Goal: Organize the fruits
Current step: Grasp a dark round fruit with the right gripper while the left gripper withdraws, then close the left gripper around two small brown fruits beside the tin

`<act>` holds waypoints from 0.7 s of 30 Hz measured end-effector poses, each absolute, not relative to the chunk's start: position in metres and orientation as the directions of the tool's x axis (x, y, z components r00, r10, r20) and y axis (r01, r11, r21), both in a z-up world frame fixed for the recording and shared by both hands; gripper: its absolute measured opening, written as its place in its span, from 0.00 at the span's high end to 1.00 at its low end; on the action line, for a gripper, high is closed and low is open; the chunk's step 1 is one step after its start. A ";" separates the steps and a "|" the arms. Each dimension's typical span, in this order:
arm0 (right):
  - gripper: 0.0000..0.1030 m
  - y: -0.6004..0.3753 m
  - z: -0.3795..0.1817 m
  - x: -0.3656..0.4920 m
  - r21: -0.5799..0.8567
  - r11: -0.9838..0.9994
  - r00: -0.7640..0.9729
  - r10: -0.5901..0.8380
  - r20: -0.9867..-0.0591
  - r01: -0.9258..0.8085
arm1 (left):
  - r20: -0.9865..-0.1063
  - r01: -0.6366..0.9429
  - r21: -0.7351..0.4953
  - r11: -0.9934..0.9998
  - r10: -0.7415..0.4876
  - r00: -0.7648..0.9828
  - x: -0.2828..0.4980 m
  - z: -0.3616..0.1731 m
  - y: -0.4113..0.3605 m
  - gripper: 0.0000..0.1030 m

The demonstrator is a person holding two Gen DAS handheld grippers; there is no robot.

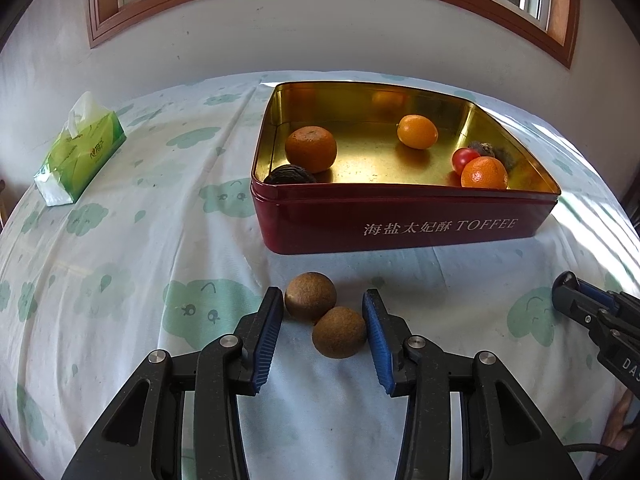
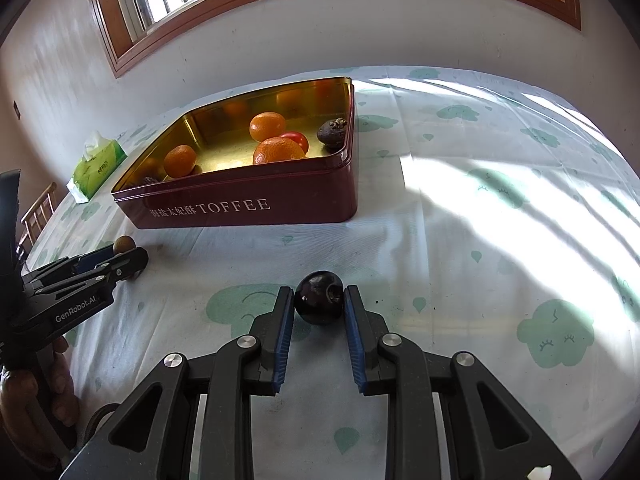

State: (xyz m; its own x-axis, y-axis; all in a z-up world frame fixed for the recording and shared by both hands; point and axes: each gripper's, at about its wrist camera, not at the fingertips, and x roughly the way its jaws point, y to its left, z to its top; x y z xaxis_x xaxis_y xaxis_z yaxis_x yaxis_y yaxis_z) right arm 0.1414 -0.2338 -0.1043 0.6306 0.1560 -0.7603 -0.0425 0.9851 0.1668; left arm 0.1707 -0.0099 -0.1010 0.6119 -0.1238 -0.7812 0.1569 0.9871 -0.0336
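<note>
Your left claw point(image 1: 323, 312) is spread apart on the counter point(image 1: 140, 280), with two brown round fruits point(image 1: 310, 295) sitting between the blue pads; the nearer one point(image 1: 339, 332) looks like it's touching the right pad, the farther one sits just beside the left pad, and the two touch each other. Your right claw point(image 2: 319, 303) is clamped on a dark, near-black round fruit point(image 2: 319, 300), both pads against its sides, but I can't tell if it's resting on the cloth or lifted. The red toffee tin point(image 1: 400, 220) sits behind both, open top, holding three orange citrus fruits point(image 1: 311, 149), a small red tomato point(image 1: 464, 159) and some dark fruits. One dark fruit point(image 1: 290, 174) is half hidden behind the tin's front wall, and another point(image 1: 490, 151) is mostly blocked by the front orange point(image 1: 484, 173). A green tissue pack point(image 1: 80, 156) sits off to the left, well apart. In the left view only the tip of your right claw shows.
</note>
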 end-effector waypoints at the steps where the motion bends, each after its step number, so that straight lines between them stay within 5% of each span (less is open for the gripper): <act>1: 0.77 -0.234 -0.104 0.142 0.167 0.985 0.631 0.156 -0.760 -0.043 | -0.781 0.158 -0.035 0.987 -0.125 0.611 0.171 -0.101 -0.010 0.57; 4: 0.77 -0.233 -0.104 0.142 0.165 0.985 0.630 0.155 -0.761 -0.043 | -0.786 0.141 -0.010 0.990 -0.095 0.611 0.171 -0.102 -0.010 0.43; 5: 0.77 -0.233 -0.104 0.142 0.165 0.985 0.630 0.154 -0.761 -0.043 | -0.792 0.106 0.002 0.994 -0.063 0.607 0.172 -0.104 -0.007 0.23; 6: 0.77 -0.234 -0.105 0.142 0.165 0.985 0.630 0.155 -0.761 -0.043 | -0.801 0.081 -0.018 0.997 -0.063 0.595 0.174 -0.106 -0.001 0.17; 16: 0.77 -0.234 -0.105 0.142 0.162 0.986 0.630 0.153 -0.761 -0.043 | -0.799 0.086 -0.018 0.996 -0.066 0.597 0.172 -0.106 0.000 0.17; 21: 0.77 -0.234 -0.105 0.142 0.163 0.986 0.630 0.154 -0.761 -0.043 | -0.793 0.108 -0.014 0.994 -0.077 0.605 0.170 -0.104 -0.004 0.29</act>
State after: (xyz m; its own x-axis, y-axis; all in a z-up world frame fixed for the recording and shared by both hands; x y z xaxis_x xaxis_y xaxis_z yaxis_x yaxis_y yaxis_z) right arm 0.1415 -0.2336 -0.1046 0.6300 0.1537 -0.7612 -0.0431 0.9856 0.1633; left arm 0.1700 -0.0035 -0.1041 0.6048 -0.0774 -0.7926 0.1084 0.9940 -0.0144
